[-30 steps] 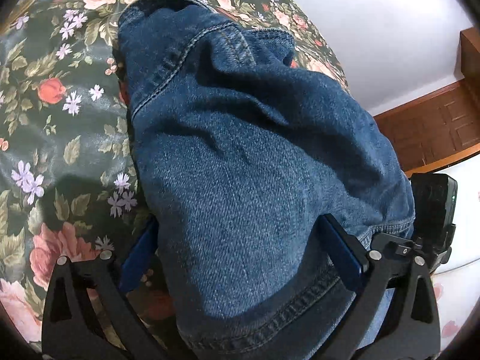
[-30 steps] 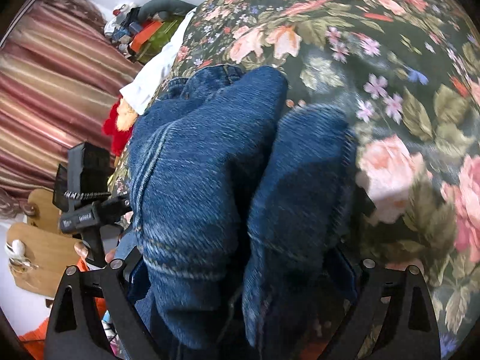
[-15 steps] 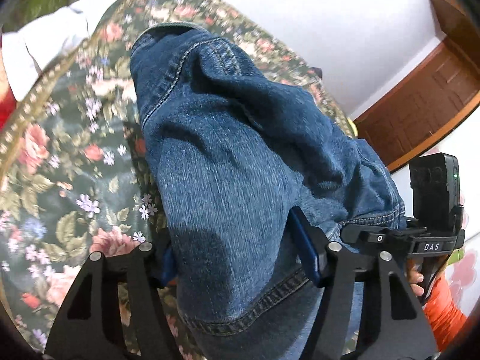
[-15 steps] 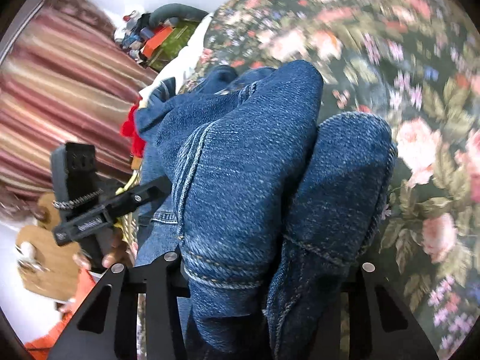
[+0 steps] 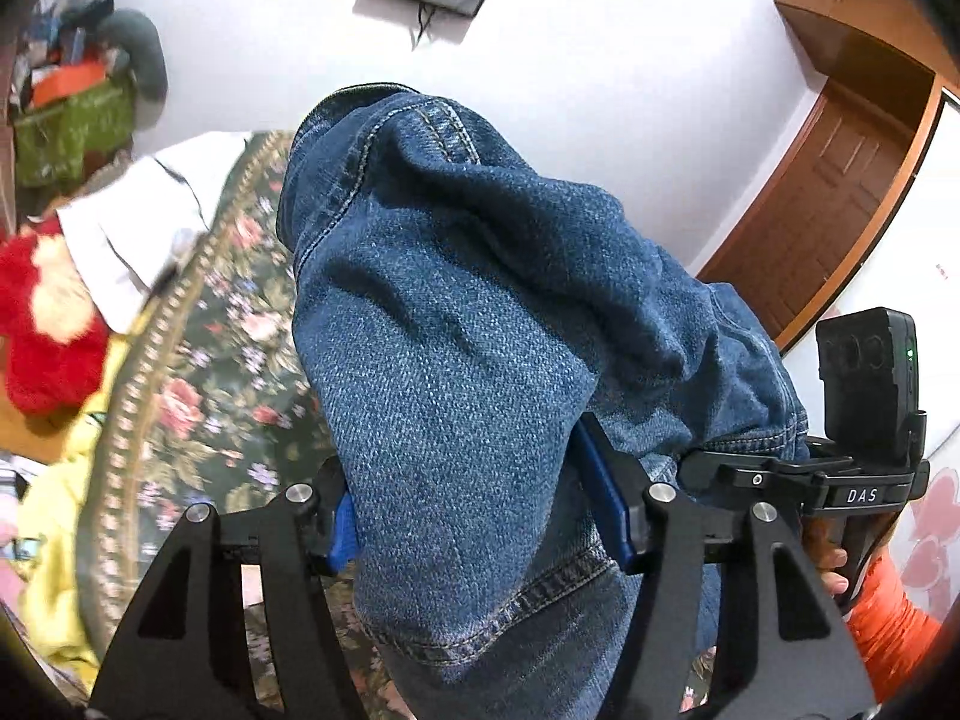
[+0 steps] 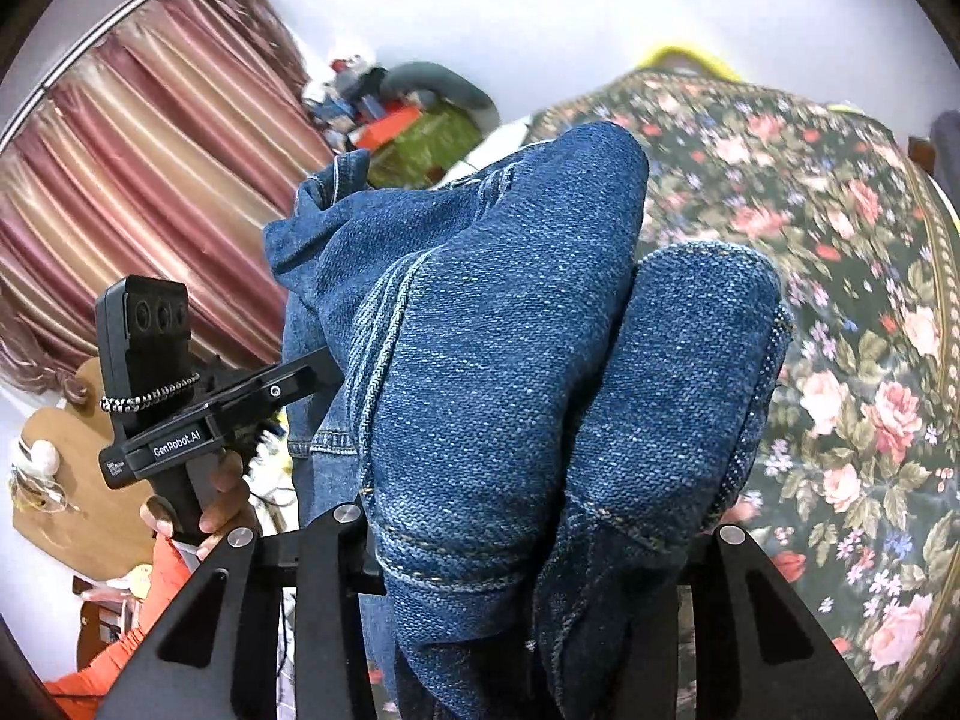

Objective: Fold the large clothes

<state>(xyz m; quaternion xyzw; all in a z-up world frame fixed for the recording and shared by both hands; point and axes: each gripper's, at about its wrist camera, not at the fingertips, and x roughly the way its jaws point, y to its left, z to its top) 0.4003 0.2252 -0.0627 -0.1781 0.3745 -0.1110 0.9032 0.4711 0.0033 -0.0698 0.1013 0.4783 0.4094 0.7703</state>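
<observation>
A blue denim garment is bunched into thick folds and hangs lifted above the floral bed cover. My left gripper has its jaws closing, and its blue pads press on a fold of denim with a stitched hem. In the right wrist view the same denim fills the middle as two rounded rolls. My right gripper is shut on them, its fingertips hidden by the cloth. A hand in an orange sleeve holds each gripper. The bed cover lies to the right.
A red plush toy, a white cloth and a yellow cloth lie beside the bed's left edge. A wooden door stands at the right. A striped curtain and a pile of clutter stand beyond the bed.
Both grippers went from wide open around the denim to shut on it. They rose with it, so the bed dropped away and the wall, door and curtain came into view.
</observation>
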